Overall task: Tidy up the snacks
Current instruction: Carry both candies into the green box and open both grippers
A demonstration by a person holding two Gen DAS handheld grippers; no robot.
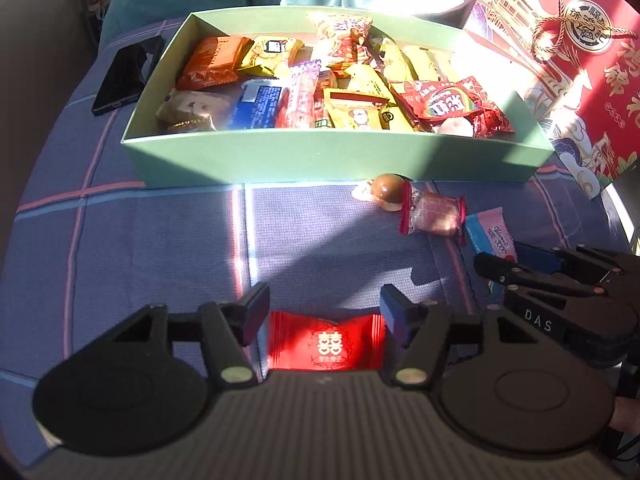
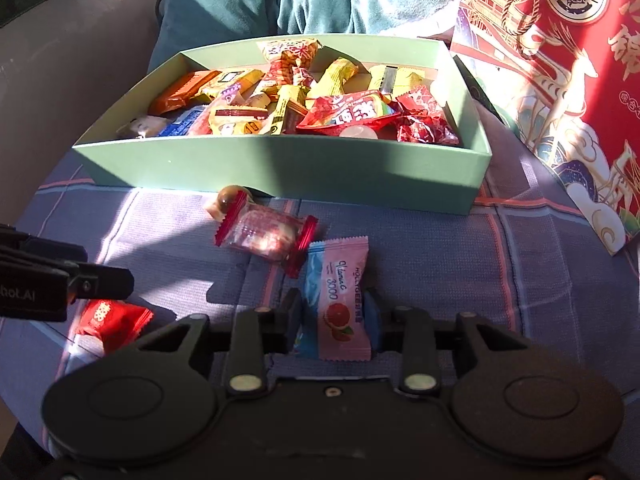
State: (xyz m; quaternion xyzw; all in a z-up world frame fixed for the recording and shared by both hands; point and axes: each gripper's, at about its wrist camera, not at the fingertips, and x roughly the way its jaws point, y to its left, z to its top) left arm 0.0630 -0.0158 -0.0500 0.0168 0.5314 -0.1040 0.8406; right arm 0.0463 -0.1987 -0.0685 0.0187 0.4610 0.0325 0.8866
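Green box (image 1: 320, 156) brims with wrapped snacks (image 1: 344, 92); four loose sweets (image 2: 264, 234) lie before it.

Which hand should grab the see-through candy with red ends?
Probably the right gripper: the clear candy lies just ahead of it, though the pink packet sits between its fingers now.

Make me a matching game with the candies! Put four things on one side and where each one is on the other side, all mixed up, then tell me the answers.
Things:
1. red candy packet
2. pink and blue candy packet
3. green box
4. brown ball candy

Places:
A. on the cloth right by the box's front wall
B. between the right gripper's fingers
C. between the left gripper's fingers
D. at the back of the cloth, full of snacks

Pairs: 1-C, 2-B, 3-D, 4-A
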